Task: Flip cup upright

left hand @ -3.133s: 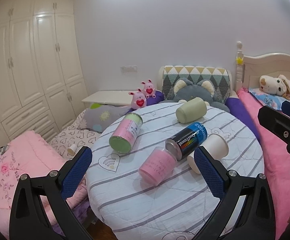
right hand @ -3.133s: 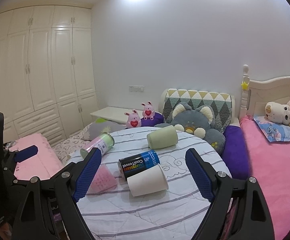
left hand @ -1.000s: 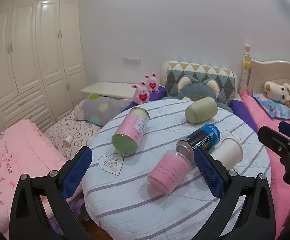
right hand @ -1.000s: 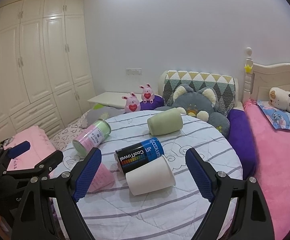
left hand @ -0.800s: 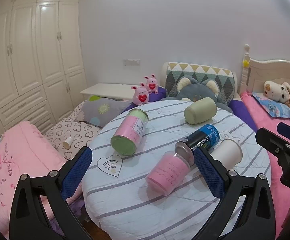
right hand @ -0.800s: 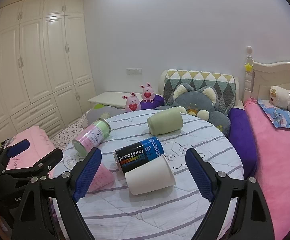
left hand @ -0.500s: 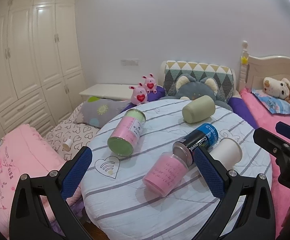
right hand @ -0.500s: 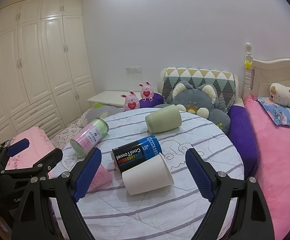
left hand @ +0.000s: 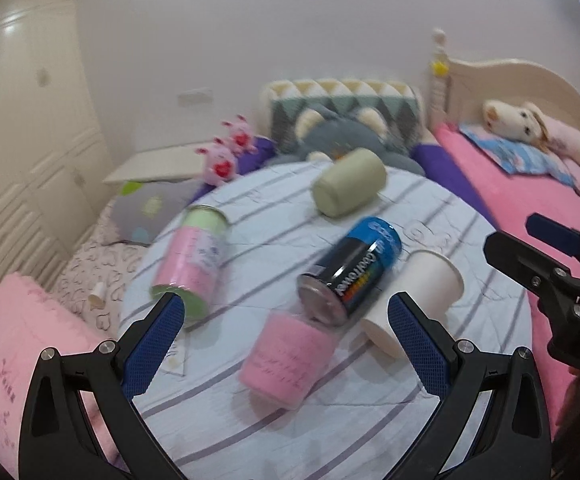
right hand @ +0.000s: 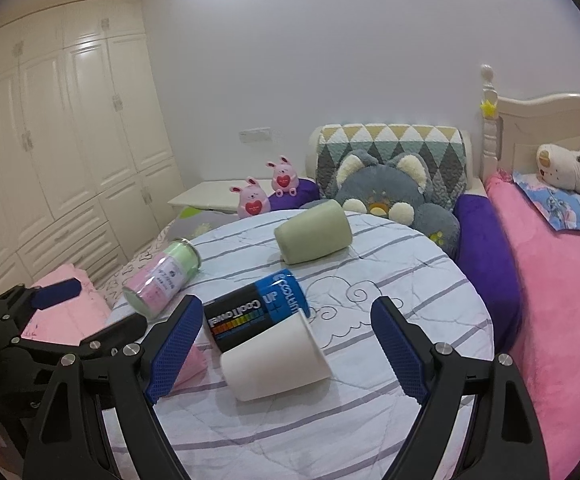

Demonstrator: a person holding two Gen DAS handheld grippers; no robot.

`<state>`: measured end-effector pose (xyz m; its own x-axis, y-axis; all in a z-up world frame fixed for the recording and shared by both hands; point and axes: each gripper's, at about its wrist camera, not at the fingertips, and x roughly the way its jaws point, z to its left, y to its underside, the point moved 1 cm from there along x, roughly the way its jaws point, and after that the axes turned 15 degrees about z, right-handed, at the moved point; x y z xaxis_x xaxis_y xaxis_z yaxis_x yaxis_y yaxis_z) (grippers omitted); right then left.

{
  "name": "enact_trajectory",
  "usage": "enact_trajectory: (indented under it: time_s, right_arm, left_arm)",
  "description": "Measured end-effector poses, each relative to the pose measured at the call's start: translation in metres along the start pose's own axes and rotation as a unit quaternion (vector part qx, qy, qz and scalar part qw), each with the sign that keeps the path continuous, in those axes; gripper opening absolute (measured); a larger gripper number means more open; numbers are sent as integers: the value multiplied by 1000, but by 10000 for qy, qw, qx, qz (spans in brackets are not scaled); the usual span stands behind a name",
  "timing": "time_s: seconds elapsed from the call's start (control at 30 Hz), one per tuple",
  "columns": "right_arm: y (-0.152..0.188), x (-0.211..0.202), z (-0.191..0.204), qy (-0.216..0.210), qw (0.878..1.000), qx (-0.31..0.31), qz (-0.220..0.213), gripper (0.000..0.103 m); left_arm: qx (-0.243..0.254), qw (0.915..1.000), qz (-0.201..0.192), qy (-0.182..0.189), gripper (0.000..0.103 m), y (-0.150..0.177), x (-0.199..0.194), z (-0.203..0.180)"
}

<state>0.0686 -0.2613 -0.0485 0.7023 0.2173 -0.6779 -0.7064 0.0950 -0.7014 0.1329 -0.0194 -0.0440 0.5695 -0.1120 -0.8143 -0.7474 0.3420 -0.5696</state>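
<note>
While both tools hang spread and empty above the near edge of the round table [right hand: 430, 276], the right gripper [right hand: 287, 346] frames the white paper cup [right hand: 275, 362], which lies on its side touching the blue-and-black can [right hand: 255, 308], its rim pointing away toward the far right. The left gripper [left hand: 285, 344] faces the pink cup [left hand: 285, 356], also tipped over and touching that can. For a clean flip, I judge the right tool should close lightly across the white cup's mid-wall, since paper crushes easily, then lift clear of the can before rotating the rim upward. The quilted cloth looks soft, so set it down gently.
</note>
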Motion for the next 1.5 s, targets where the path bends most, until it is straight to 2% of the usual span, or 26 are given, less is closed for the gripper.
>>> enact_trajectory:
  time_s: [0.1,0.23,0.33,0.43,0.73,0.93,1.1,1.13,1.17,1.2,1.33,1.5]
  right_arm:
    - [-2,8,-7,20,9999,109,62,87]
    - [-5,16,-16,18,9996,241,123,87]
    - [-6,22,-19,10,9995,287,162,87]
    - [-8,28,-21,-22,9993,323,189,87]
    - [-11,47,-26,-71,9985,408,351,87]
    - [-12,55,-31,-70,9979,486,422,87]
    - [-14,56,-33,-24,9978,514,428,87]
    - [-14,56,-34,-22,9977,522,429,87]
    - [-14,57,-34,-28,9977,528,430,87]
    - [-15,57,-34,-39,9977,532,428,87]
    - [-16,61,-32,-48,9977,483,466,88]
    - [-19,66,-27,-84,9978,405,516,88]
  left_arm:
    - [334,9991,85,-230,103,-11,11,-9]
    - [719,9964,295,-352,103,-29,27,-15]
    - [1153,9906,488,-545,103,-38,42,-23]
    - [1297,9873,628,-663,103,-46,55,-28]
    - [1769,9765,1127,-491,103,-52,92,-39]
    - [1948,9699,1429,-312,95,-56,111,-48]
    - [1850,9681,1687,97,88,-61,125,-50]
    - [1801,9679,1742,190,83,-61,127,-50]
    - [1691,9677,1834,353,73,-62,130,-48]
    - [1611,9679,1878,442,72,-62,130,-47]
    - [1187,9763,1787,292,71,-63,131,-40]
    - [383,9836,1752,178,71,-60,128,-17]
